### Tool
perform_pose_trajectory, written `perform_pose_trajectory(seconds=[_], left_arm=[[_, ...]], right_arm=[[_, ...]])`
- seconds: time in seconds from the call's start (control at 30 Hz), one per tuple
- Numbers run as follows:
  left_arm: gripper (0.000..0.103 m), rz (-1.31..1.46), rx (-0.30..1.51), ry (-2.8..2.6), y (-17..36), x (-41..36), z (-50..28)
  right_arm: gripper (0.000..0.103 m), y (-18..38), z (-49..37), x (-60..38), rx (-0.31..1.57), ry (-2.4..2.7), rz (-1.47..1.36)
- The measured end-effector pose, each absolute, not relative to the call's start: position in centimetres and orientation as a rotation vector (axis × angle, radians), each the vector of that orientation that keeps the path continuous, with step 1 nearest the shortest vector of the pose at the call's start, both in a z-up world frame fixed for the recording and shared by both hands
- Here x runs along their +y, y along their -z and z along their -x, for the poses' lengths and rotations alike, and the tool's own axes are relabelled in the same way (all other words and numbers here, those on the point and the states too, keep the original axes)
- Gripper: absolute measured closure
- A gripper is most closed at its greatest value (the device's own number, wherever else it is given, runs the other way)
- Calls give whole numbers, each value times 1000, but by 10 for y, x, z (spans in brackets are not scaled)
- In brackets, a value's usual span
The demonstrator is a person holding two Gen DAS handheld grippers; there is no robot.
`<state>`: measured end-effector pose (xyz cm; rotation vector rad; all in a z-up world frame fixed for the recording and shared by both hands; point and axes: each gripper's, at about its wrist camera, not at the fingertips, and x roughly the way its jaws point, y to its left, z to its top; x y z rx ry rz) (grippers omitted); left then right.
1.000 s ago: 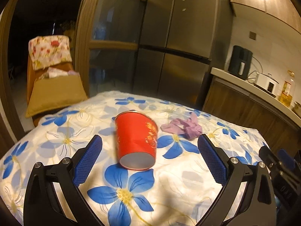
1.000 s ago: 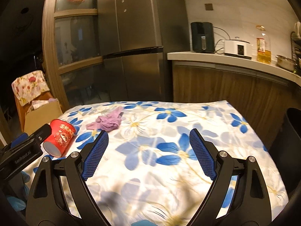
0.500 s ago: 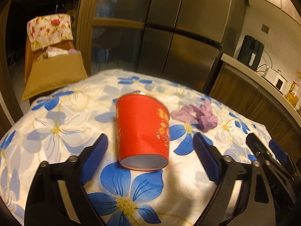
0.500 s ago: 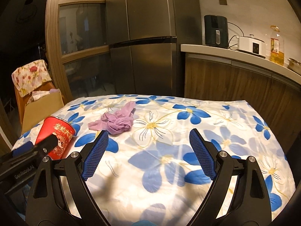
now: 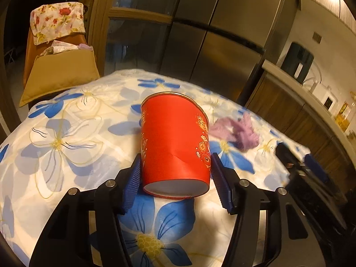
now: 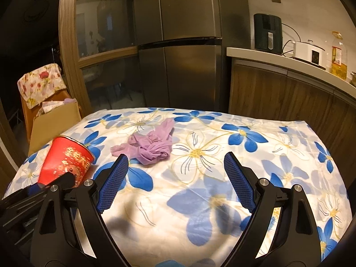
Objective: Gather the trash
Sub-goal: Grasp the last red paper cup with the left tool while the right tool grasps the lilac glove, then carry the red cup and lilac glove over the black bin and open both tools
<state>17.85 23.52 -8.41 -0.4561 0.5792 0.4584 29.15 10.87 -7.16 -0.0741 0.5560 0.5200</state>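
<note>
A red paper cup (image 5: 173,133) lies on its side on the flower-print tablecloth (image 5: 66,146), its base toward me. My left gripper (image 5: 175,156) straddles the base end; its jaws are closing and the blue pads (image 5: 133,178) touch both sides of the cup. The right wrist view shows the same cup (image 6: 66,158) at the table's left edge, with the left gripper's finger (image 6: 64,180) across it. A crumpled purple wad (image 6: 151,146) lies just beyond my right gripper (image 6: 175,155), which is open with nothing between its fingers. The wad (image 5: 235,133) is blurred right of the cup.
A cardboard box (image 6: 55,120) and a chair draped in floral cloth (image 6: 40,82) stand past the table's left edge. A steel fridge (image 6: 189,66) rises behind. A counter (image 6: 289,64) with appliances and an oil bottle (image 6: 338,55) runs along the right.
My left gripper moved forward over the cup's base and its jaws narrowed from wide open onto the cup's sides. The right gripper came closer to the purple wad, still open.
</note>
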Motion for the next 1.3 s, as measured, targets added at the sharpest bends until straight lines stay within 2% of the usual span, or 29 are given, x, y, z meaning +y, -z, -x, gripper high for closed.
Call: perform_pose_trajectory(seconds=[0.07,0.37,0.67,0.73,0.83,1.3], left_arm=[[45,452,558,-469,79,235,-173],[45,427,465,-519,61,231,-150],[45,428,455,-510,61,234,-149],[45,427,460,-508,62,234,-150],[45,436,463,-509,63,236,-149],[45,382,426,-484,41,213,-137]], right_arm=[[17,73,-298,116,576,-521,83],[36,86,-320,150,654,-548,134],[70,104,-337,171,746,-564,186],[81,103,-335,172,742,-567,191],[89,98,-330,167,715,-572,176],[92,38,-263,92,497,-549,79]])
